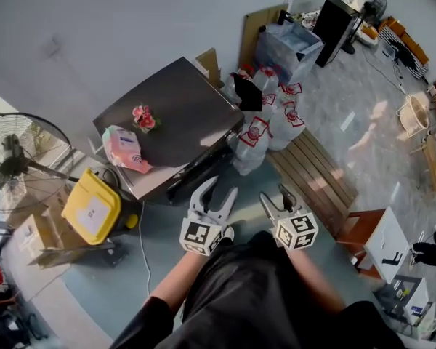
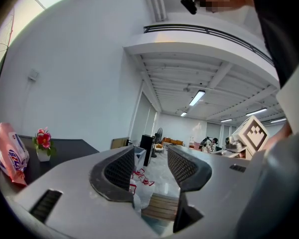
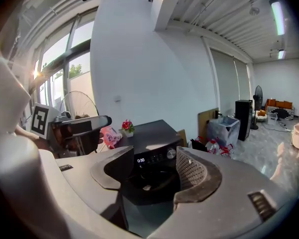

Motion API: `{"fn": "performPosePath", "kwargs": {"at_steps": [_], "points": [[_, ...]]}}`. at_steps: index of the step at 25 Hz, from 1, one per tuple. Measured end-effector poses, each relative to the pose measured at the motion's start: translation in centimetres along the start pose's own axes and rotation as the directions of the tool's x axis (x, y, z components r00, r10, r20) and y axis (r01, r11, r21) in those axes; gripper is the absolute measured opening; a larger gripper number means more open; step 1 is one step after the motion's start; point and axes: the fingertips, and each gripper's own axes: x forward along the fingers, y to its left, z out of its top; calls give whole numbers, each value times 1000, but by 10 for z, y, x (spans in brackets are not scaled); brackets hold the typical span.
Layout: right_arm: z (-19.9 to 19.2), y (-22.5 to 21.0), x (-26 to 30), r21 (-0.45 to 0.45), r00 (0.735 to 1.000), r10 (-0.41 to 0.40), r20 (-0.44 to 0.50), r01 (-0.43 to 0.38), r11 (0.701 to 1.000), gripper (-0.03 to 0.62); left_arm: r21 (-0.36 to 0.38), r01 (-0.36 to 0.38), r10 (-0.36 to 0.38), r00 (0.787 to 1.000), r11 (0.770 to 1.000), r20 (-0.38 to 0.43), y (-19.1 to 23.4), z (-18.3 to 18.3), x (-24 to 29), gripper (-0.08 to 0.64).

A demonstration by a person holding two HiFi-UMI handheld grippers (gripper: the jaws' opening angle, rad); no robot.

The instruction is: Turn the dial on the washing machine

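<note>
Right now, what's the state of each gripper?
Left gripper: open, empty.
Right gripper: open, empty, facing the black washing machine and its round silver dial.

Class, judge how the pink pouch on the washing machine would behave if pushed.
The pink pouch looks like soft film, so it would probably flex. It sits near the edge of the washing machine, so a push might slide it off.

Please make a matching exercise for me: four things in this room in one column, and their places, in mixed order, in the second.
1 flowers
2 yellow container
3 dial
4 water bottles

a on the floor by the wooden pallet
b on the washing machine's top
c on its front panel
d on the floor by the fan

Pairs: 1-b, 2-d, 3-c, 4-a
</note>
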Motion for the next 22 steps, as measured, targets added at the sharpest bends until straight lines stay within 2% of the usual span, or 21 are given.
{"fn": "performPosePath", "kwargs": {"at_steps": [13, 22], "points": [[10, -16, 55, -26, 997, 60, -37, -61, 998, 235, -22, -66, 66, 998, 998, -24, 30, -14, 28, 184], [13, -36, 128, -67, 979, 169, -116, -177, 982, 235, -29, -161, 161, 987, 986, -22, 66, -18, 58, 186]]}}
